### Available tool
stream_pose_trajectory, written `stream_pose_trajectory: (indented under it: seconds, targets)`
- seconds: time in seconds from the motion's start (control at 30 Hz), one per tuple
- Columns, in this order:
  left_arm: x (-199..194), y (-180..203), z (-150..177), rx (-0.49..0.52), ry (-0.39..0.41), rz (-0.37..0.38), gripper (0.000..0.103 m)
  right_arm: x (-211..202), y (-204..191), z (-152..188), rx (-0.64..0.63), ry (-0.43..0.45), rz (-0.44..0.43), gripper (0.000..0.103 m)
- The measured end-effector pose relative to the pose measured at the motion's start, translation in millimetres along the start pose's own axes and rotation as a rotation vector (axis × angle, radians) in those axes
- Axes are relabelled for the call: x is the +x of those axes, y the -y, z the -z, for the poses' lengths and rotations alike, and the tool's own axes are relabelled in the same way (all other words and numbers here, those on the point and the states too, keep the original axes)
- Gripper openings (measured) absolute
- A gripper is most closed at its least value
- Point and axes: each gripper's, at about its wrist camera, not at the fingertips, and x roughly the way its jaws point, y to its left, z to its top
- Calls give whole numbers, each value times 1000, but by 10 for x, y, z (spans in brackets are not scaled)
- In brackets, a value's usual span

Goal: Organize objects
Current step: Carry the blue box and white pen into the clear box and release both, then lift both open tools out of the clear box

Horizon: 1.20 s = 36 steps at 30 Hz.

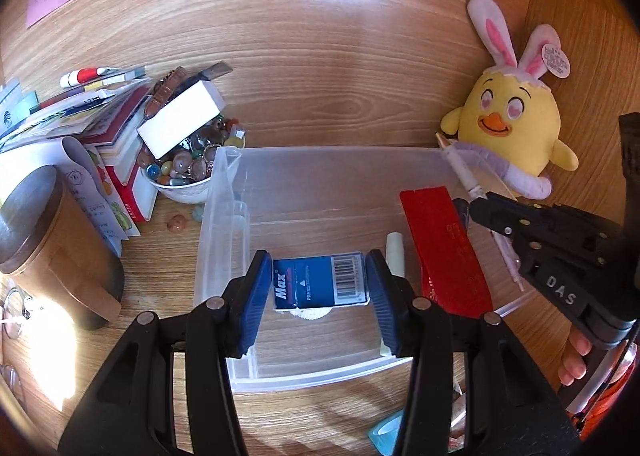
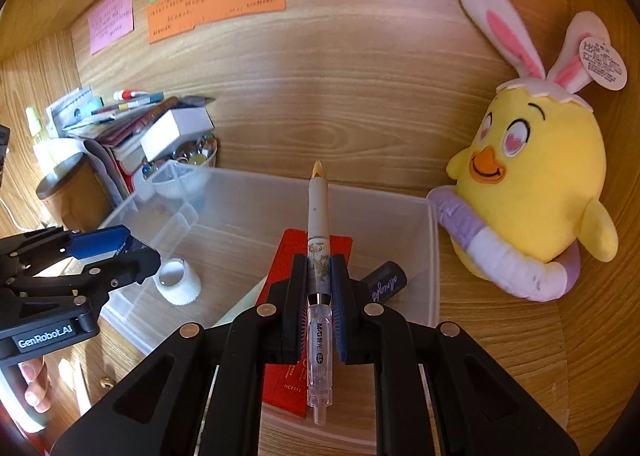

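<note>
- Holding a small blue cardboard box with a barcode label (image 1: 320, 283) between its blue pads, the left gripper (image 1: 319, 288) hangs over the near part of the clear plastic storage bin (image 1: 224, 215), above a white roll of tape (image 2: 178, 281) lying on the bin floor.
- Only the box's two short ends appear to be pinched, so my worry is that it twists out and lands on the roll, ending up tilted rather than flat.
- The right gripper (image 2: 320, 288) is clenched on a white-and-clear click pen with a gold tip (image 2: 319, 244), gripped near its middle, tip pointing to the far wall of the bin.
- Long ends stick out both ways; if the pen goes down at this slant, the tip could hit the far wall or the rim and lever the pen round in the pads.
- Below the pen lies a flat red rectangular case (image 2: 316, 248), with a dark cylindrical tube with script lettering (image 2: 384, 282) just to its right; a pen let go here might roll off the case against the tube.
- Both grippers are near each other over the same bin, so lowering them together risks a knock between them.
- A yellow plush chick with rabbit ears (image 2: 532, 183) leans just beside the bin's right wall; a wide swing of the right hand could topple it.
</note>
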Motion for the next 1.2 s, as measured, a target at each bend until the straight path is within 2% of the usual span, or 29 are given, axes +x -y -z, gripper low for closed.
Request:
stream_pose_trajectory:
  seconds: [0.13,0.33,0.5,0.67,0.77,0.87,0.93,1.03,1.2]
  targets:
    - [6,8,7,0,-8,5,50,76,17,15,7,-24,7,10]
    - [-51,11,1,-4,4,-2,67,114,32,27,9,-45,13,11]
    - [-156,36,-5,3,32,-21,88,112,66,27,13,-59,21,11]
    - [-290,52,-5,6,51,-25,94,56,62,15,12,-68,11,14]
    - [-400,50,7,6,66,-23,97,-32,60,6,13,-55,8,24]
    - [-508,58,24,10,82,-30,98,-164,57,2,22,-29,3,47]
    - [-593,66,49,17,96,-40,99,-265,59,7,30,-11,1,67]
    - [-723,64,104,24,117,-46,101,-453,39,30,36,26,1,77]
    - [-832,15,186,7,104,-14,101,-725,-22,108,27,54,-27,79]
